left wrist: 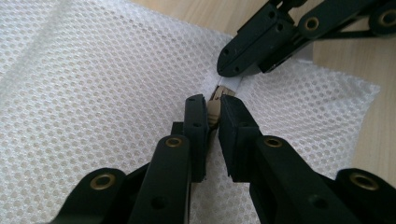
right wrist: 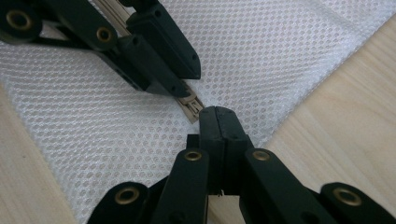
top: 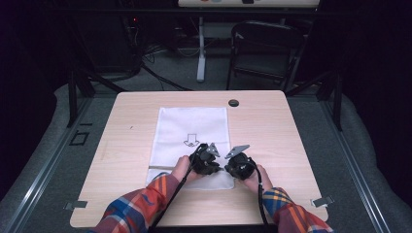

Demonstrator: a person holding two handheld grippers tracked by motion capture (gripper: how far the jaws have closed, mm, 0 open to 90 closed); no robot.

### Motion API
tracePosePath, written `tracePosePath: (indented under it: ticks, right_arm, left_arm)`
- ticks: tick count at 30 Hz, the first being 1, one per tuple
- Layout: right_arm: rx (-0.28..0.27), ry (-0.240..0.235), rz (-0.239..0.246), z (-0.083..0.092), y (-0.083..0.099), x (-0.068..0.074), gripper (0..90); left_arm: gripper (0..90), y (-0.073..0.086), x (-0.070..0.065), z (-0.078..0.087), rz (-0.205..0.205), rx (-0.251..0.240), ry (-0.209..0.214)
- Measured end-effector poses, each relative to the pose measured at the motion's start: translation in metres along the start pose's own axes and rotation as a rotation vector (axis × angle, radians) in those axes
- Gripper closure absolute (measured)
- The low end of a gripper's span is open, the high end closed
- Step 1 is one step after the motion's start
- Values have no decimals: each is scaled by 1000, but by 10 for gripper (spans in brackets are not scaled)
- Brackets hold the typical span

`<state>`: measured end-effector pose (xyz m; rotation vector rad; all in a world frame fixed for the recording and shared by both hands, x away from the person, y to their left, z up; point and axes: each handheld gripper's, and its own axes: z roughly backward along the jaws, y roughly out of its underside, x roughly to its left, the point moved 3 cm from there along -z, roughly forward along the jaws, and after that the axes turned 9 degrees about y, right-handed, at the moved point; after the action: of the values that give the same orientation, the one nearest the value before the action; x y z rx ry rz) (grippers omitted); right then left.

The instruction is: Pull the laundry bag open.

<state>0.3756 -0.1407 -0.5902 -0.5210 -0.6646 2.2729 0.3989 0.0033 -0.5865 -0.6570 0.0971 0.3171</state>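
So here's where I'm at: the white mesh bag (top: 192,141) is lying flat on the wooden counter (top: 272,131), a bit left of the middle, and both tools are down at its near edge where the zipper (right wrist: 190,105) runs.

My left gripper (left wrist: 211,108) has its jaws nearly together with a small beige bit caught between the tips. Looks like the zipper pull, but it's tiny, so I wouldn't swear to it. My right gripper (right wrist: 217,114) has its jaws clamped fully shut on the bag's edge right beside the zipper track, mesh pinched between them as far as I can tell. The two sets of tips sit just beside each other, almost nose to nose.

Progress-wise, I'd call this early. Both grips look set, one anchoring the fabric and one on the pull, but I can't see any real opening in the bag yet, and the short stretch of track in view lies flat. What's left, by my guess, is the whole slide along the edge.

Labels: no brand that I can read. The one mark is a printed outline arrow (top: 191,141) in the middle of the bag, pointing toward my side of the counter. No writing legible.
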Motion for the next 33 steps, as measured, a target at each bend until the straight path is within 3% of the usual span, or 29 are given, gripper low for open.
tracePosePath:
  ticks: [14, 33]
  right_arm:
    - [0, -9, -5, 0, 1, -1, 900]
    - [-1, -13, -17, 0, 0, 1, 900]
  left_arm:
    - [809, -2, 2, -2, -4, 2, 49]
    - [810, -3, 3, 2, -5, 39, 62]
